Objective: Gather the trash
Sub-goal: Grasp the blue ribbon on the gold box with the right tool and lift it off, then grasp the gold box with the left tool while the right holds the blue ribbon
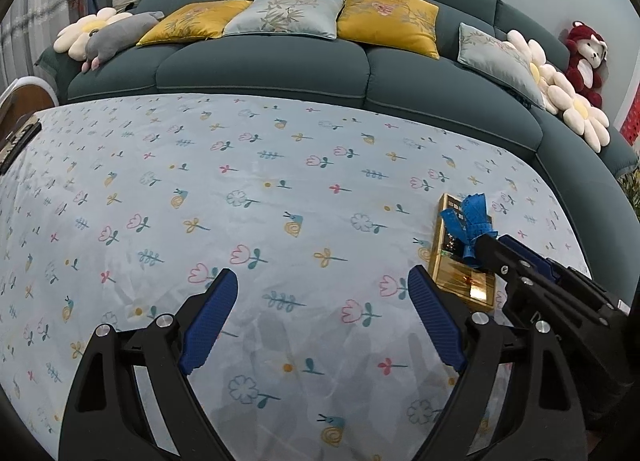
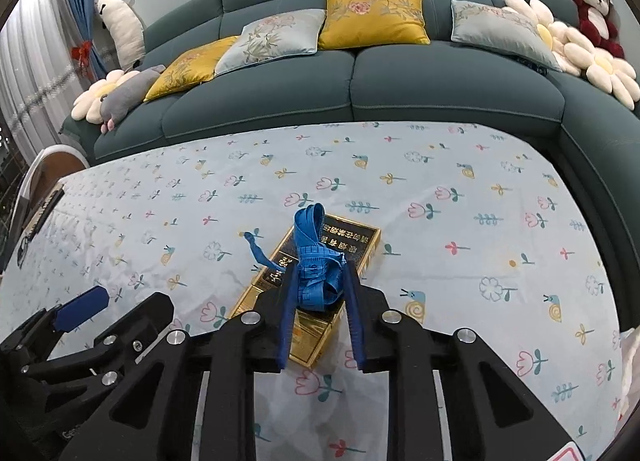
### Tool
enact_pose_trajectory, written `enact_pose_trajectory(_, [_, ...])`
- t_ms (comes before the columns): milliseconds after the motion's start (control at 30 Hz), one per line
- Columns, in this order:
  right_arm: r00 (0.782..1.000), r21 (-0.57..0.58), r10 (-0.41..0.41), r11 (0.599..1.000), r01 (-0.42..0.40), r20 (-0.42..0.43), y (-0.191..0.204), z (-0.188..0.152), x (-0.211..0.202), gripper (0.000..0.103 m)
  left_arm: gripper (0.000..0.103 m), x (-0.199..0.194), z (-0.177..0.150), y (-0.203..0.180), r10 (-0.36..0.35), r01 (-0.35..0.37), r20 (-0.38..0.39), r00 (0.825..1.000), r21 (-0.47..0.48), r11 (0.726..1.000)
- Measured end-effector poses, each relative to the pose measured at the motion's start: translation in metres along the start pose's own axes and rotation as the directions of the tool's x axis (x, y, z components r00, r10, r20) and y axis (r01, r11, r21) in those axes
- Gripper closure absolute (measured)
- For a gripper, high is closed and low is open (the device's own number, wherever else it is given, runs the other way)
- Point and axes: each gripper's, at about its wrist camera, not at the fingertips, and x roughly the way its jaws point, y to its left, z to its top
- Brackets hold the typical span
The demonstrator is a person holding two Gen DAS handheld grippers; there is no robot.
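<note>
My right gripper [image 2: 320,285], at lower centre of the right wrist view, has its jaws narrowed onto a bundled blue tape measure [image 2: 316,261] above a gold and black box [image 2: 320,269] on the floral tablecloth [image 2: 460,221]. My left gripper [image 1: 320,317] stands wide and empty at lower centre of the left wrist view.

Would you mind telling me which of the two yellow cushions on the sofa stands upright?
The right-hand yellow cushion stands upright against the sofa back; the left yellow cushion lies slumped flat on the seat.
</note>
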Motion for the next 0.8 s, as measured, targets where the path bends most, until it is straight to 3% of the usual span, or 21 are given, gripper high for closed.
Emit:
enact_pose_trajectory(267, [0.999,0.018,-0.001,1.000,0.001,0.044,-0.015,0.000,-0.023,0.090,0.020,0.001,0.000,-0.024,-0.012,0.012,-0.001,1.000,0.039,0.999])
enact_pose_trajectory(300, [0.998,0.020,-0.010,1.000,0.009,0.058,-0.021,-0.001,-0.030,0.100,0.020,0.002,0.000,-0.028,-0.015,0.015,-0.002,1.000,0.044,0.999])
enact_pose_trajectory(333, [0.998,0.022,-0.014,1.000,0.013,0.063,-0.024,-0.001,-0.034,0.102,0.020,0.003,0.000,-0.035,-0.020,0.020,-0.004,1.000,0.053,0.998])
enact_pose_trajectory(433, [0.997,0.037,-0.022,0.999,0.020,0.075,-0.038,-0.002,-0.046,0.102,0.016,0.010,0.000,-0.051,-0.024,0.025,-0.011,1.000,0.072,0.997])
enact_pose_trajectory(800, [0.997,0.046,-0.027,0.999,0.024,0.079,-0.061,-0.006,-0.050,0.095,0.020,0.037,0.002,-0.093,-0.025,0.033,-0.053,0.998,0.167,0.985])
